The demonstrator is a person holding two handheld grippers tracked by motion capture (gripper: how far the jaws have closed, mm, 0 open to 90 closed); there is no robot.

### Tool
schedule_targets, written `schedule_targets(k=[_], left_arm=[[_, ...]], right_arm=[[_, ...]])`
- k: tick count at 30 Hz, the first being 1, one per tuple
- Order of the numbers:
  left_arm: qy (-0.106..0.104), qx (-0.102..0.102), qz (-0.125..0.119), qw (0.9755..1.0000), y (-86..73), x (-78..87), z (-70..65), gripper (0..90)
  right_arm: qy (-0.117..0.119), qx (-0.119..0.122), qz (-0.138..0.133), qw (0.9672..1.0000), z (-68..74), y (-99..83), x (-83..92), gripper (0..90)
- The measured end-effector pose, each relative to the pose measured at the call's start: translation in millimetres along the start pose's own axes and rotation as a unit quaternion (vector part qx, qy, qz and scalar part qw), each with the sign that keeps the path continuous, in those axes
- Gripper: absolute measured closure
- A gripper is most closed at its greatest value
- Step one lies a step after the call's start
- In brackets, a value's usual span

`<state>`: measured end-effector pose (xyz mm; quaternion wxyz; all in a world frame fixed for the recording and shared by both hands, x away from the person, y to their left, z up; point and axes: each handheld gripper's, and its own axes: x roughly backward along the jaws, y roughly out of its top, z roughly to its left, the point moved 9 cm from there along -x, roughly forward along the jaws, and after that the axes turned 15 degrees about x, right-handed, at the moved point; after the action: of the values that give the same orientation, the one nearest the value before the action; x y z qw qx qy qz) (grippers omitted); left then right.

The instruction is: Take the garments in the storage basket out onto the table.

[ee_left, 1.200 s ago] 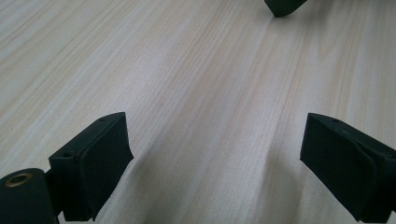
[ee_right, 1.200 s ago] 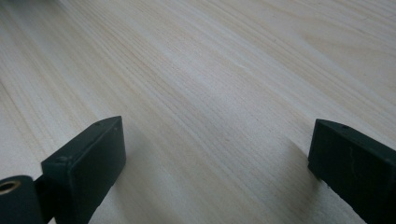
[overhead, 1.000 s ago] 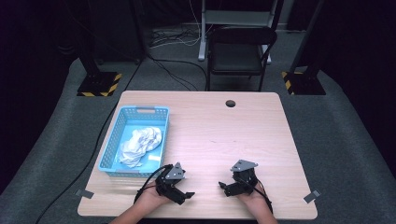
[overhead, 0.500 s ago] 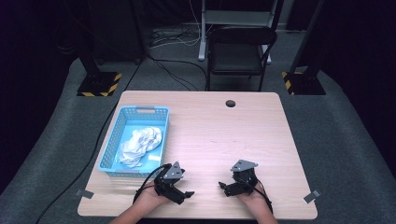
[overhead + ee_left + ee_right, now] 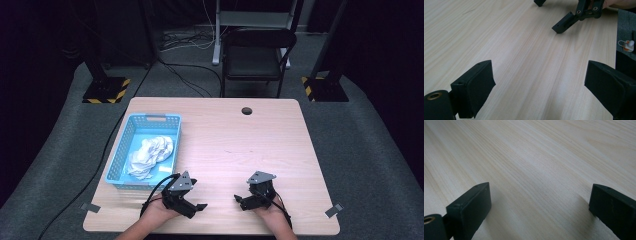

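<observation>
High view: my left gripper [image 5: 196, 206] and right gripper [image 5: 239, 201] rest on the desk [image 5: 250, 145] near its front edge; white cloth [image 5: 148, 154] lies in the blue basket [image 5: 168, 120], just beyond my left gripper. Left gripper view: jaws wide apart, holding nothing; right gripper [image 5: 554, 17] ahead. Right gripper view: jaws wide apart, holding nothing, bare desk [image 5: 536, 170] between.

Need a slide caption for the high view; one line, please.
Two open handheld grippers, left and right, rest near the wooden table edge beside a blue basket holding white cloth.
</observation>
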<state>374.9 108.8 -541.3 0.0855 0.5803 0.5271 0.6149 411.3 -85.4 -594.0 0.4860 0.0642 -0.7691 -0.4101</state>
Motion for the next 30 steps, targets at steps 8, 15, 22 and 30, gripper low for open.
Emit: schedule_targets(k=[8, 15, 22, 30], left_arm=[[0.006, 0.010, -0.019, 0.9998, 6.1, 9.5, 6.0, 8.3], [0.010, 0.019, -0.026, 0.9994, 8.9, 15.7, 11.4, 8.3], [0.016, 0.024, -0.037, 0.9989, 13.1, 23.9, 16.2, 8.3], [0.019, 0.032, -0.038, 0.9986, 14.5, 29.8, 20.4, 8.3]], right_arm=[[0.000, 0.000, 0.000, 1.0000, 0.0, 0.0, 0.0, 3.5], [0.000, 0.000, 0.000, 1.0000, 0.1, 0.0, 0.0, 3.5], [0.000, 0.000, 0.000, 1.0000, 0.0, 0.0, 0.0, 3.5], [0.000, 0.000, 0.000, 1.0000, 0.0, 0.0, 0.0, 3.5]])
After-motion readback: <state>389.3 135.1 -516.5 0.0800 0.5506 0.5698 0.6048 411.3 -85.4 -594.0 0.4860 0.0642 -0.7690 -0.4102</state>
